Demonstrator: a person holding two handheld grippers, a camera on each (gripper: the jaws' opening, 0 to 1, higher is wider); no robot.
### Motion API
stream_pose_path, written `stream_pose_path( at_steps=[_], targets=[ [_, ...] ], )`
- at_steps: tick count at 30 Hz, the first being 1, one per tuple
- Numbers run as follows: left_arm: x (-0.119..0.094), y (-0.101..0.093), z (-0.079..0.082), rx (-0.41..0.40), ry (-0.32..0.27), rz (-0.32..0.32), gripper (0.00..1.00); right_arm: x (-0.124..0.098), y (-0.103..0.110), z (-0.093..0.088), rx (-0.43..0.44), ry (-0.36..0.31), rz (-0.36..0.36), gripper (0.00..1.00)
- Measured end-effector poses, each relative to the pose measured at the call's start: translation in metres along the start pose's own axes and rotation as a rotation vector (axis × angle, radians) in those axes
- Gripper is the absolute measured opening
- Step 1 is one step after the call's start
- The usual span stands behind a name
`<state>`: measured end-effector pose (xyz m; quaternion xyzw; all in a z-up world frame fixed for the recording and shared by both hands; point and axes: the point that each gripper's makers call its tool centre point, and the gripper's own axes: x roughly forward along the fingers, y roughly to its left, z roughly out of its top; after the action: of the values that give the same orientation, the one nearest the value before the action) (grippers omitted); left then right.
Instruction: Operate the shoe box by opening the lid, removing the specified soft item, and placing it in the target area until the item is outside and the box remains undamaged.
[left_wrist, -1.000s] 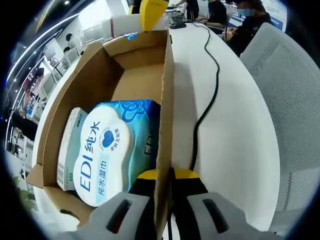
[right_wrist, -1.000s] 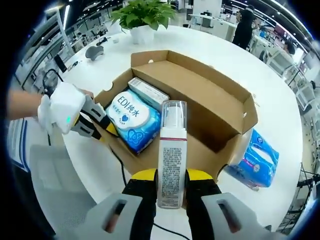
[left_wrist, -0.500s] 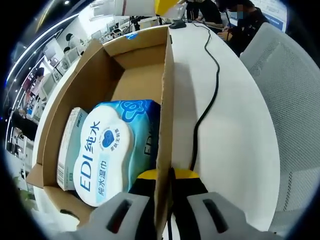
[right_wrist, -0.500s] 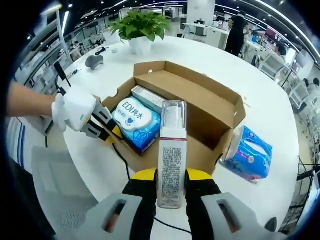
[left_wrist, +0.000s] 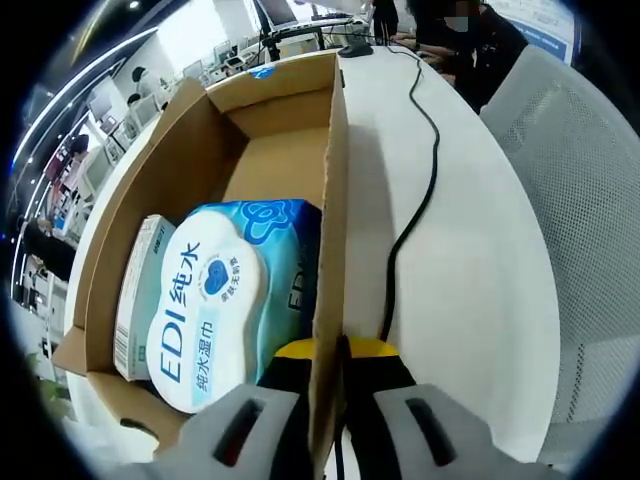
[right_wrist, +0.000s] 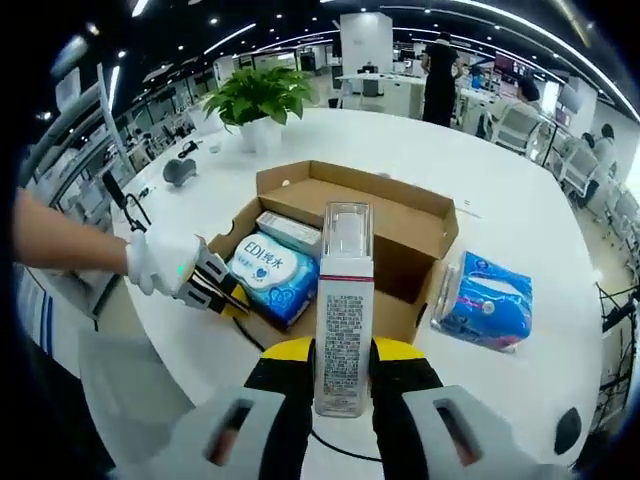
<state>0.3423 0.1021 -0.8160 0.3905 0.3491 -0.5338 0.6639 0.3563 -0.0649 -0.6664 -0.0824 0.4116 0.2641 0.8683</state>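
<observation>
The left gripper (left_wrist: 322, 385) clamps its jaws on the box (left_wrist: 330, 200) wall at 6 o'clock, steadying it, while the right gripper (right_wrist: 341, 375), jaws clamped, holds the bottle (right_wrist: 343, 320) clear.

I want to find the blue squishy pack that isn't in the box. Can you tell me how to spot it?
Find the open cardboard shoe box in the middle of the round white table. Just outside its wall, on the side away from the gloved hand, lies the blue tissue pack. Unlike the wipes pack, it rests on the bare tabletop.
</observation>
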Motion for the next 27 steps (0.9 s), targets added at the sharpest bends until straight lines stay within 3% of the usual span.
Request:
stream_pose_path(
  at_steps=[27],
  targets=[
    [0.001, 0.000, 0.000, -0.008, 0.004, 0.000, 0.03, -0.054, -0.032, -0.002, -0.048, -0.185, -0.090, 0.17]
  ],
)
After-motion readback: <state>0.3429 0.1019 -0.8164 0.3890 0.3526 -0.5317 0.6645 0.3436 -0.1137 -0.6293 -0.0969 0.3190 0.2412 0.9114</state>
